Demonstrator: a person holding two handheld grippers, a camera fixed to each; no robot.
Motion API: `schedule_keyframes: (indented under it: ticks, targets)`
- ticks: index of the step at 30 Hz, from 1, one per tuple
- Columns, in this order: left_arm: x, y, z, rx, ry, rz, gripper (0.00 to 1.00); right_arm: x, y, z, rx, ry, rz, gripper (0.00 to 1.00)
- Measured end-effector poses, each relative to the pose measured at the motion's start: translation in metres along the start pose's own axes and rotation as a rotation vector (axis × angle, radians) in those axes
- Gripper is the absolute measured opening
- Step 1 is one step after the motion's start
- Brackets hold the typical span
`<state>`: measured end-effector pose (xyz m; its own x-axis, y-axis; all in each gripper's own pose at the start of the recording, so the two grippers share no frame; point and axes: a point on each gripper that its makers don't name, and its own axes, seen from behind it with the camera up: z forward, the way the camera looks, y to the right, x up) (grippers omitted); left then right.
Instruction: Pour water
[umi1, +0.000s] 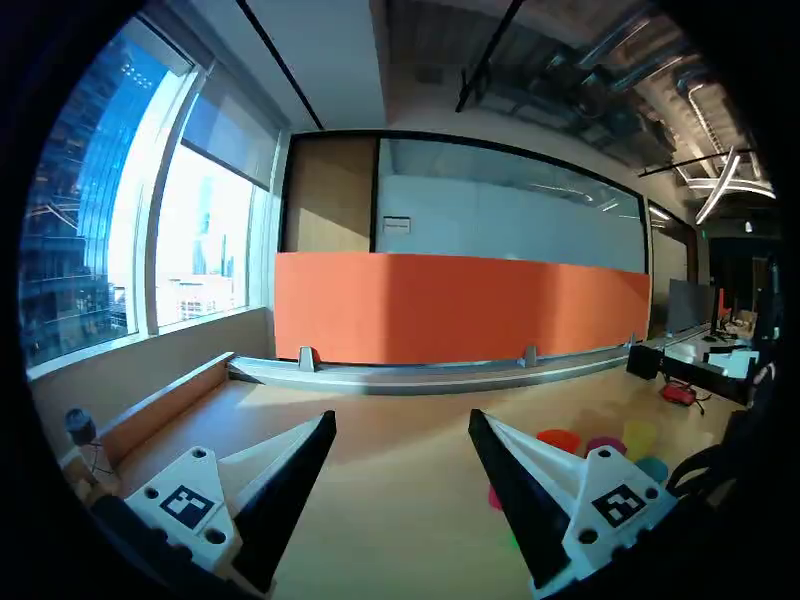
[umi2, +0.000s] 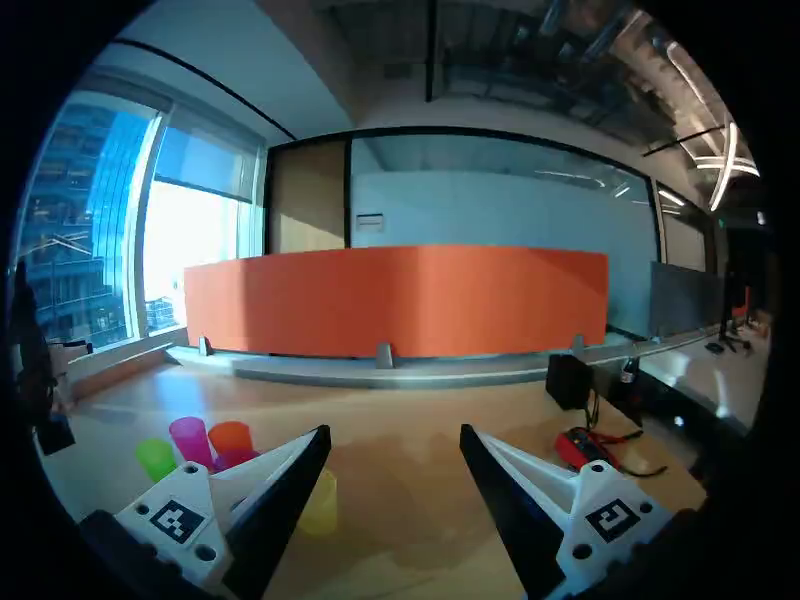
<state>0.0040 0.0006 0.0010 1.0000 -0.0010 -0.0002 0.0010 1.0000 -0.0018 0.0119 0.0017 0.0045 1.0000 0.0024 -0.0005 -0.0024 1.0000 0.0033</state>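
Plainly, the left claw (umi1: 400, 470) and right claw (umi2: 395, 480) gape wide, empty, near upright coloured cups (umi2: 190, 438), mouths up.

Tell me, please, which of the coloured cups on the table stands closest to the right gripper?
The yellow cup, standing alone beside a finger of the right gripper; the green cup, pink cup and orange cup huddle together farther off.

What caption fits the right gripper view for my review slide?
Open right gripper held above a wooden desk, coloured cups near one finger, orange partition behind.
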Motion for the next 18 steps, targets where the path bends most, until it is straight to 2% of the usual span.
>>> schedule_keyframes:
  ticks: [8,18]
  targets:
    - [0.041,0.008,0.008,-0.032,0.015,-0.010,0.99,0.040,-0.004,0.005,0.026,0.019,-0.010,1.00]
    - [0.079,0.005,0.007,-0.044,0.008,0.030,0.99,0.090,-0.006,0.008,0.033,0.058,-0.046,1.00]
